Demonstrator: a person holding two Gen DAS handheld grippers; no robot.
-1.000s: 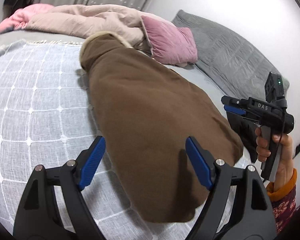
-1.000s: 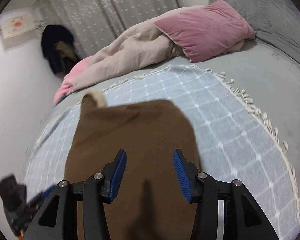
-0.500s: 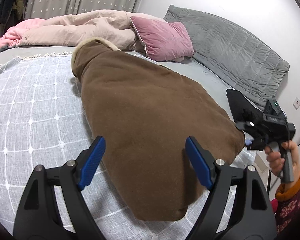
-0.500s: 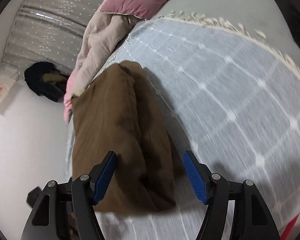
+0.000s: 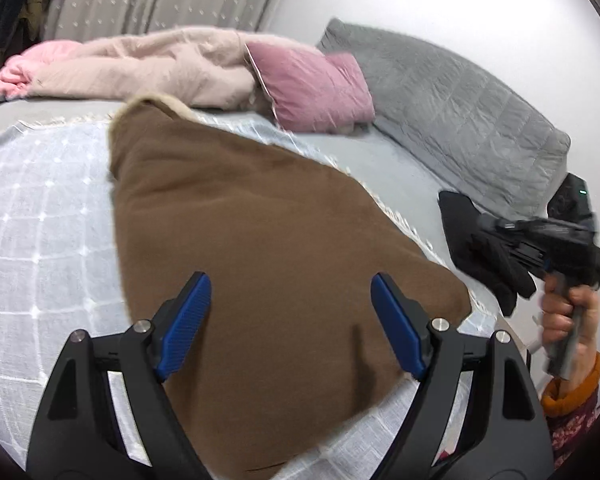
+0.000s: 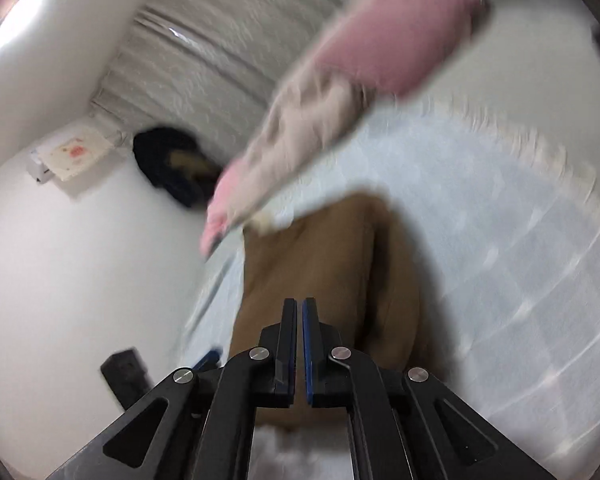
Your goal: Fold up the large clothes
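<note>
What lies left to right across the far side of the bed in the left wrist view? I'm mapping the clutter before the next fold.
Dark clothes hanging → pale pink duvet → pink pillow → grey quilted pillow → right gripper at the far right.

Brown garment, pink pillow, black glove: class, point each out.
brown garment (image 5: 260, 248), left wrist view, middle of its top face
pink pillow (image 5: 312, 88), left wrist view, its front face
black glove (image 5: 466, 224), left wrist view, its palm
</note>
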